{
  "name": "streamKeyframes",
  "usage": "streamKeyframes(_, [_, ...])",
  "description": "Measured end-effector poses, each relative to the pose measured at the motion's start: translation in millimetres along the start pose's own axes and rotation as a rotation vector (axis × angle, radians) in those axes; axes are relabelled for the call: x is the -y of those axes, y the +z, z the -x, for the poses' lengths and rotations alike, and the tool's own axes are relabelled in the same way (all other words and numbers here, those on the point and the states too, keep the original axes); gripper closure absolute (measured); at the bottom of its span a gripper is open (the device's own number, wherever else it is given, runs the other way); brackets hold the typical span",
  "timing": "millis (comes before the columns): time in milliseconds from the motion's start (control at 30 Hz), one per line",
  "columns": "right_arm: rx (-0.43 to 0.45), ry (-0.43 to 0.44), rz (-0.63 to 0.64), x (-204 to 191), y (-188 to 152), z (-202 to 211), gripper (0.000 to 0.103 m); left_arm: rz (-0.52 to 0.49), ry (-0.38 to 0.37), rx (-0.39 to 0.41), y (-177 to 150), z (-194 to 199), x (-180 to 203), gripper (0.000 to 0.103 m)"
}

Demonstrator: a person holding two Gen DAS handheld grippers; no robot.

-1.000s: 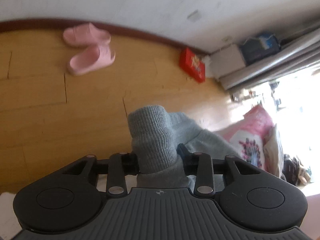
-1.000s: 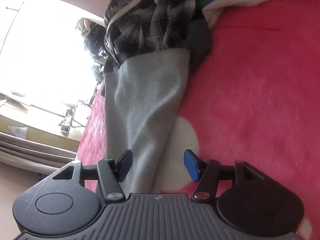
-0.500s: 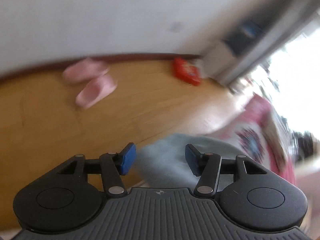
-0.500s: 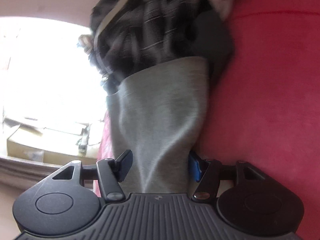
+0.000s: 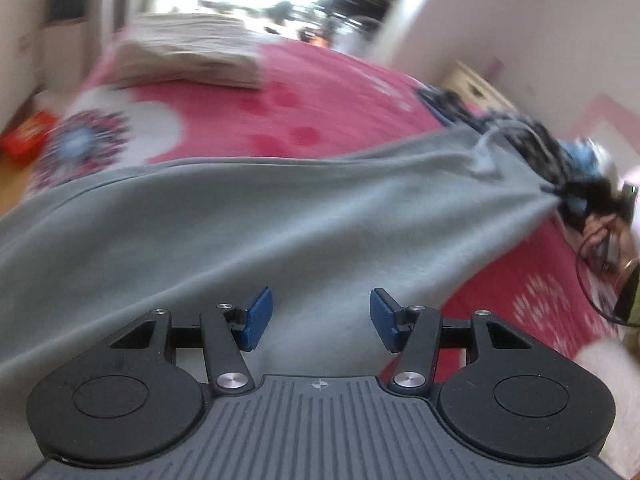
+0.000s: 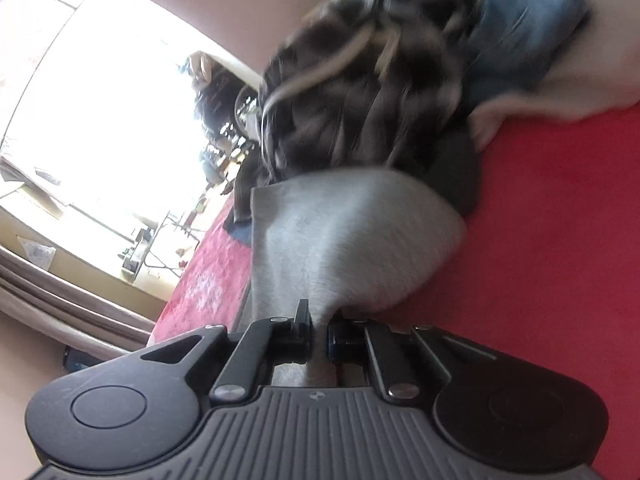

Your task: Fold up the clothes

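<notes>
Red fleece blanket with white and pink splotches covers pretty much the whole bed, and everything sits on it. Grey sweatshirt is stretched across the blanket in the left wrist view, running from the lower left up toward a bunched point at the right. Left gripper has its blue pads spread wide with nothing between them, just hovering over the grey fabric. Right gripper is clamped tight on a fold of the same grey sweatshirt, fabric fanning out beyond the jaws.

Behind that there's a messy pile: a dark plaid garment with pale drawstrings, something blue denim next to it, and a white piece under the denim. The plaid one sits right at the sweatshirt's far edge.

Far end of the bed has a folded beige stack. On the floor at the left there's a red box; too blurry to tell what's in it.
</notes>
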State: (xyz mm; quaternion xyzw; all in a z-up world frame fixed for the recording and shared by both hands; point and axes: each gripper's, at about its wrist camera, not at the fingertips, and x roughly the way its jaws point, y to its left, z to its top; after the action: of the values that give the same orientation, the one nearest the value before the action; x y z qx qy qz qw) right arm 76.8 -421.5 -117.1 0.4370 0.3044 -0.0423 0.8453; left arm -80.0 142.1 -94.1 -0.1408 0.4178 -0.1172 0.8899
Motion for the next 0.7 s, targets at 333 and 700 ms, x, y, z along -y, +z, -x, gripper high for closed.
streamKeyframes(333, [-0.139, -0.091, -0.156, 52.9, 6.4, -10.1, 0.080, -0.009, 0.017, -0.021, 21.4, -24.1, -5.9, 0.049])
streamKeyframes(700, [-0.058, -0.341, 0.076, 0.3, 22.9, 73.5, 0.051, -0.195, -0.029, 0.003, 62.8, -71.2, 21.5, 0.049])
